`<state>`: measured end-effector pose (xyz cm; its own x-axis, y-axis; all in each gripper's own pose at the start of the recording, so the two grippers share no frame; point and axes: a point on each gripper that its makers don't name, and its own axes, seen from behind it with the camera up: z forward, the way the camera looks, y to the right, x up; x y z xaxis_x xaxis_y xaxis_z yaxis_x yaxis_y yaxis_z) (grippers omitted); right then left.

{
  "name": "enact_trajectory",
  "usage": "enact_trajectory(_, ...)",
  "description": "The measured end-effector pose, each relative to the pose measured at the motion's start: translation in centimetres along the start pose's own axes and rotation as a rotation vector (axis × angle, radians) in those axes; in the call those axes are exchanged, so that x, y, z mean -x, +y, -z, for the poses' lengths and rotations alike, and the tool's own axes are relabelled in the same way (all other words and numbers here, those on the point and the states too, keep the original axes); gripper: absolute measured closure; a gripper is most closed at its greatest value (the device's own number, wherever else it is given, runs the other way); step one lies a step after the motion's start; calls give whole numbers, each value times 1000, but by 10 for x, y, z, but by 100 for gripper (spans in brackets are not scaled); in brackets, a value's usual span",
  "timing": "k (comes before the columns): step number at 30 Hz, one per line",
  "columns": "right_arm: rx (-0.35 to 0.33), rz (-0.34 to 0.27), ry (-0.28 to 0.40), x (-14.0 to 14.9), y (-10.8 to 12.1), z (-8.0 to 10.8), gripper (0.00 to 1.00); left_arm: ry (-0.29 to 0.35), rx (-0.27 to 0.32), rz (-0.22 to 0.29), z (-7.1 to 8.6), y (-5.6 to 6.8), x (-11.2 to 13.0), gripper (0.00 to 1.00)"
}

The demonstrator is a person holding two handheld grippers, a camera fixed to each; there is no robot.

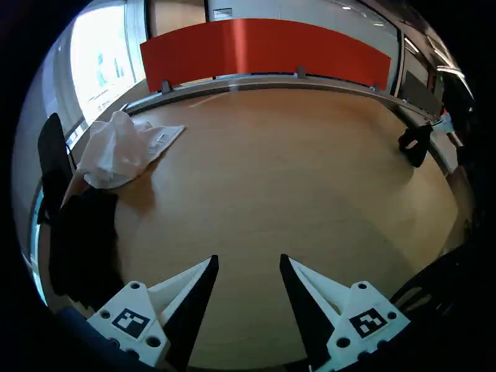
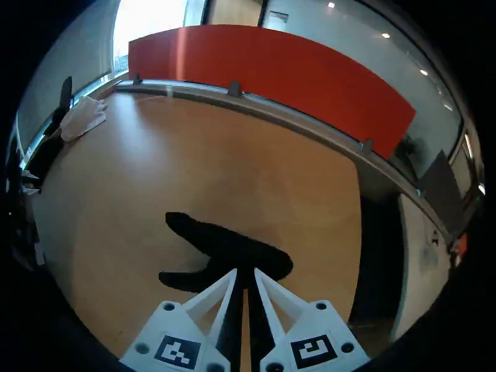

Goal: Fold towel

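In the left gripper view, the left gripper is spread wide over the bare wooden worktop. A crumpled white cloth lies at the far left.

In the right gripper view, the black towel lies flat just ahead of the right gripper. Its long axis runs from far left to near right, and a flap trails off to the near left. The gripper is narrowed to a slit at the towel's near edge. I cannot tell whether it is pinching the towel.

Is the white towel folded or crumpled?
Crumpled: the white towel lies bunched in a loose heap near the edge of the table, with no neat layers.
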<state>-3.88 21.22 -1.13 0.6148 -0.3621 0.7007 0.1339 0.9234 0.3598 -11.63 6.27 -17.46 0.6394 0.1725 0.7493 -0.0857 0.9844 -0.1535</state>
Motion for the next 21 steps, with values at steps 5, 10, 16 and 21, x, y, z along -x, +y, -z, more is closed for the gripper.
enact_trajectory(5,18,-46,-24,35,4,-3,96,-3,-4,-2,2,-2,2,28)
enact_trajectory(10,44,-94,-59,68,11,-7,96,-7,-7,-10,3,-4,4,27)
enact_trajectory(16,78,-127,-113,100,20,-10,96,-11,-10,-17,4,-4,5,28)
enact_trajectory(21,102,-147,-170,122,23,-13,96,-11,-11,-22,5,-3,5,28)
